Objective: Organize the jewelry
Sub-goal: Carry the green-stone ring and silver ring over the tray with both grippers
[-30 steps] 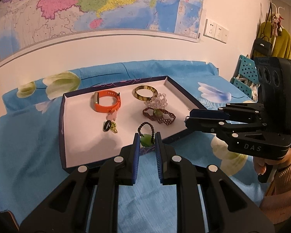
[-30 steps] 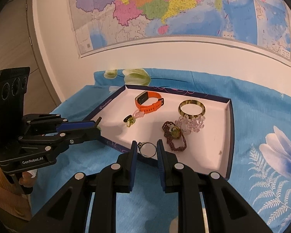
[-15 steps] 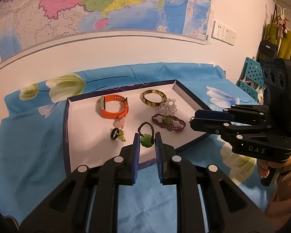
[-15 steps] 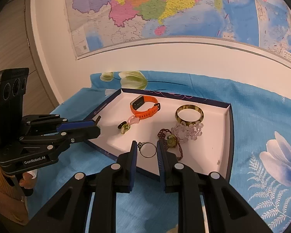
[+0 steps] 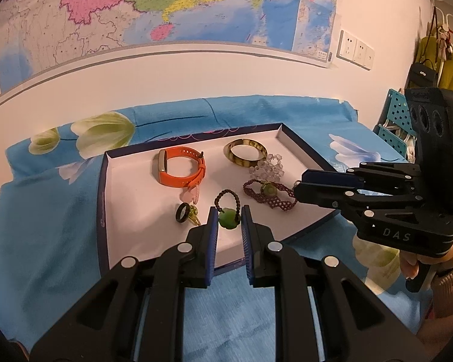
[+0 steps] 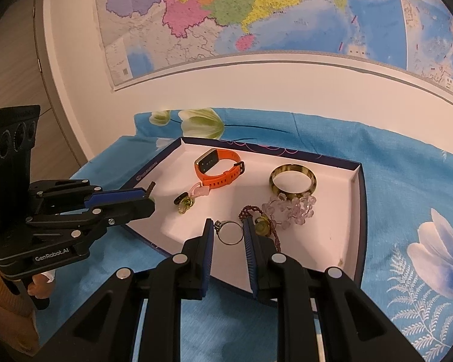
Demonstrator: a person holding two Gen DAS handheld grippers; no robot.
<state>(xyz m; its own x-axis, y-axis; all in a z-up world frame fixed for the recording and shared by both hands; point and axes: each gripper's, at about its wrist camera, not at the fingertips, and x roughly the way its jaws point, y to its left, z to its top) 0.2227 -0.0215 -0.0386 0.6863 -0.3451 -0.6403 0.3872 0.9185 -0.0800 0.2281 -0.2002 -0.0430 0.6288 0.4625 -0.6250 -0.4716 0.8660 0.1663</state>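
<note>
A dark-blue tray with a white floor (image 5: 130, 205) (image 6: 326, 241) lies on the blue flowered cloth. In it are an orange watch band (image 5: 181, 170) (image 6: 219, 170), a tortoiseshell bangle (image 5: 245, 152) (image 6: 293, 179), a clear bead bracelet (image 5: 267, 169) (image 6: 290, 206), a maroon braided bracelet (image 5: 270, 194), a black ring (image 5: 182, 212) and a pink charm (image 5: 191, 194). My left gripper (image 5: 229, 218) is shut on a green bead with a dark cord loop (image 5: 228, 218), held over the tray's near part. My right gripper (image 6: 229, 232) is shut on a silver ring (image 6: 230, 233) above the tray's near edge.
A large map hangs on the wall behind. Wall sockets (image 5: 356, 49), a teal perforated rack (image 5: 392, 120) and hanging bags and clothes (image 5: 438, 69) stand at the right. A door (image 6: 18, 69) is at the left. Blue cloth surrounds the tray.
Both grippers have pulled back and up from the tray, each still holding its piece. The tray looks smaller and farther away.
</note>
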